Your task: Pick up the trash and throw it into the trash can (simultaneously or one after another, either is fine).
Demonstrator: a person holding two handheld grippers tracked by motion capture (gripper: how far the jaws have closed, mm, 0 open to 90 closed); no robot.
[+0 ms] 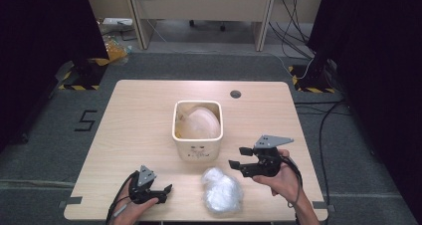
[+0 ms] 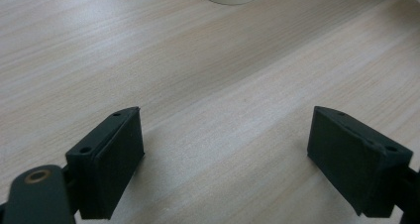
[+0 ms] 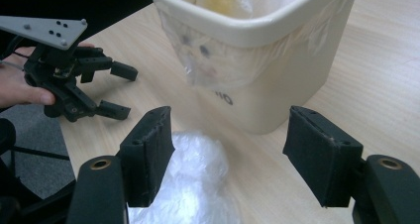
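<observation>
Resting at the middle of a pale wooden bench (image 1: pixel 139 115), a cream plastic-lined bin (image 1: pixel 197 130), crumpled clear plastic bag (image 1: pixel 222 189) lying just in front of it, left claw (image 1: pixel 165 191) jaws apart over bare wood, right claw (image 1: pixel 240 157) spread wide beside the bag, both empty

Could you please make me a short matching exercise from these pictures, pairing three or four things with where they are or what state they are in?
Things:
1. bin
2. crumpled plastic bag
3. left gripper
4. right gripper

Places or states:
A. open, near the table's front left edge
B. middle of the table, lined with clear plastic
C. open, held to the right of the bin
D. lying on the table in front of the bin

Pairs: 1-B, 2-D, 3-A, 4-C
</observation>
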